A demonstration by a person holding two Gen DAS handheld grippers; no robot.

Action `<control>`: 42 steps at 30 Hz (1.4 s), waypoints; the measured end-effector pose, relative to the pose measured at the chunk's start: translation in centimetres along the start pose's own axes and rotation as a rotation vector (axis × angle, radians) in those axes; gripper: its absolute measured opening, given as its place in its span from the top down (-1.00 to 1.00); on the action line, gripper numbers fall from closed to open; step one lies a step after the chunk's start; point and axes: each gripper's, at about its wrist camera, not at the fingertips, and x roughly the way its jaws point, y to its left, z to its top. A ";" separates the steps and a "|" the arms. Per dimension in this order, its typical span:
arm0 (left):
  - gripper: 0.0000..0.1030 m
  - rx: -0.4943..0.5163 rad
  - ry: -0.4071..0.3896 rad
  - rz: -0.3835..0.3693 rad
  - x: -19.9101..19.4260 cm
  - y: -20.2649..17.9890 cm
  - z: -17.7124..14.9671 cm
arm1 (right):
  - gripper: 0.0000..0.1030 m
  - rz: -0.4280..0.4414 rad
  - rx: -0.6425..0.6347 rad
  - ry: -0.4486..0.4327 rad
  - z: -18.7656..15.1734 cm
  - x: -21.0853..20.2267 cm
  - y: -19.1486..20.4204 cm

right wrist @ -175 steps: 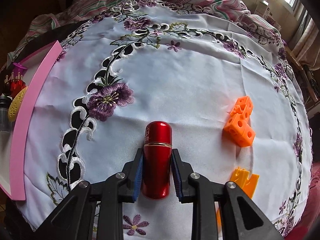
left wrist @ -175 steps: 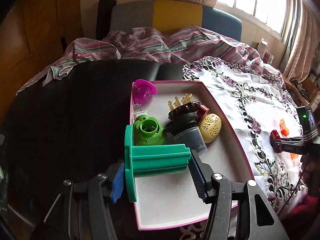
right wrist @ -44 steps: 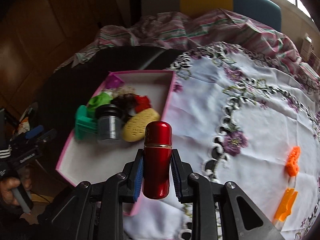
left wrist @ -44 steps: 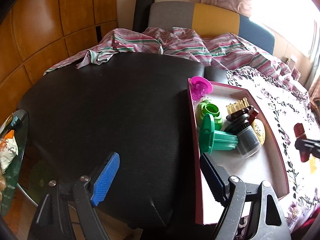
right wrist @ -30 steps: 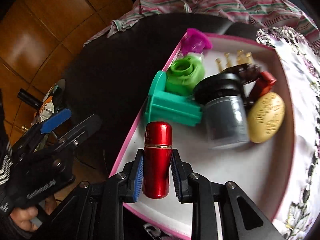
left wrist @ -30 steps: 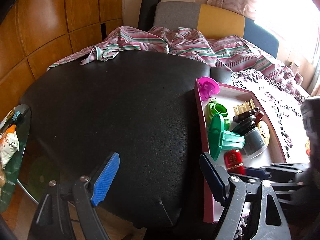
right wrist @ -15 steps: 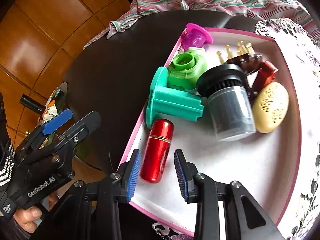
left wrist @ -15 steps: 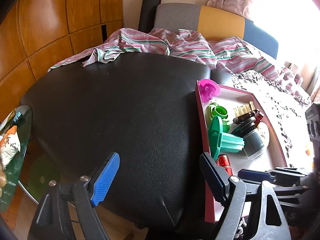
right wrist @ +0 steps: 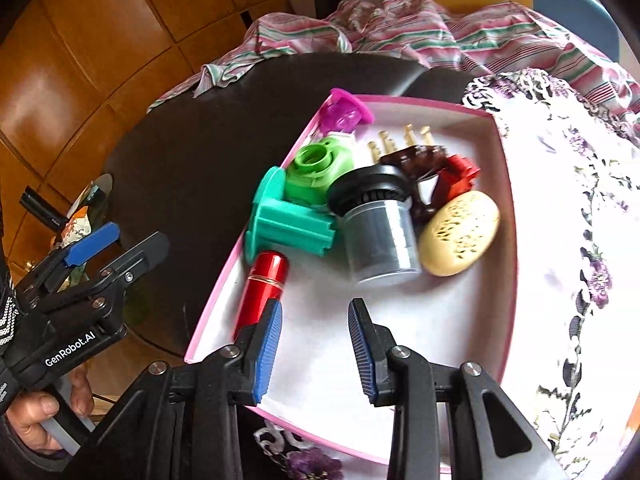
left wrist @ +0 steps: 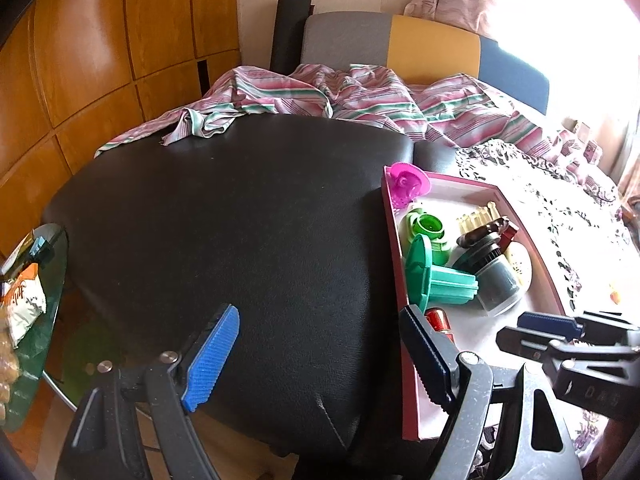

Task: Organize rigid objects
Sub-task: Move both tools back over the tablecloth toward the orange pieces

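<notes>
Since release, red tube (right wrist: pixel 262 292) lies in tray (right wrist: pixel 506 216); right gripper (right wrist: pixel 314 346) parted, empty.

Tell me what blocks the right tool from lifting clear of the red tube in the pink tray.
Nothing visible does. The right tool is open and empty; the red tube lies in the pink tray just beyond its left finger, against the teal spool.

Striped cloth (left wrist: pixel 360 100) – black cushion (left wrist: pixel 224 232), embroidered tablecloth (right wrist: pixel 568 240), wood panels (left wrist: pixel 100 60)
</notes>
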 end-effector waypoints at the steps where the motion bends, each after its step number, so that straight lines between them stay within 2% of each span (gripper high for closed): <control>1: -0.61 0.004 -0.002 0.001 -0.1 -0.1 0.0 | 0.34 -0.006 0.000 -0.005 -0.3 -0.4 -0.3; 9: -0.61 0.037 -0.004 -0.007 -0.2 -1.4 0.0 | 0.34 -0.044 0.033 -0.041 -0.2 -2.4 -2.9; 16: -0.61 0.072 -0.004 -0.018 -0.2 -2.8 0.3 | 0.34 -0.118 0.084 -0.073 -0.4 -4.7 -6.7; 22: -0.61 0.111 -0.012 -0.038 -0.3 -4.4 0.8 | 0.34 -0.218 0.159 -0.095 -0.9 -7.2 -12.0; 29: -0.61 0.169 -0.025 -0.079 -0.4 -7.3 1.9 | 0.34 -0.385 0.279 -0.109 -2.5 -10.6 -20.3; 32: -0.61 0.204 -0.036 -0.110 -0.6 -9.1 2.5 | 0.34 -0.456 0.365 -0.118 -3.9 -12.2 -24.4; 36: -0.61 0.248 -0.049 -0.154 -0.8 -11.8 3.2 | 0.34 -0.523 0.541 -0.156 -6.7 -14.0 -29.6; 39: -0.61 0.276 -0.054 -0.193 -1.0 -14.0 3.7 | 0.34 -0.540 0.725 -0.177 -8.8 -14.9 -32.9; 42: -0.61 0.291 -0.039 -0.245 -0.8 -16.3 4.0 | 0.34 -0.541 0.846 -0.267 -10.2 -17.1 -34.6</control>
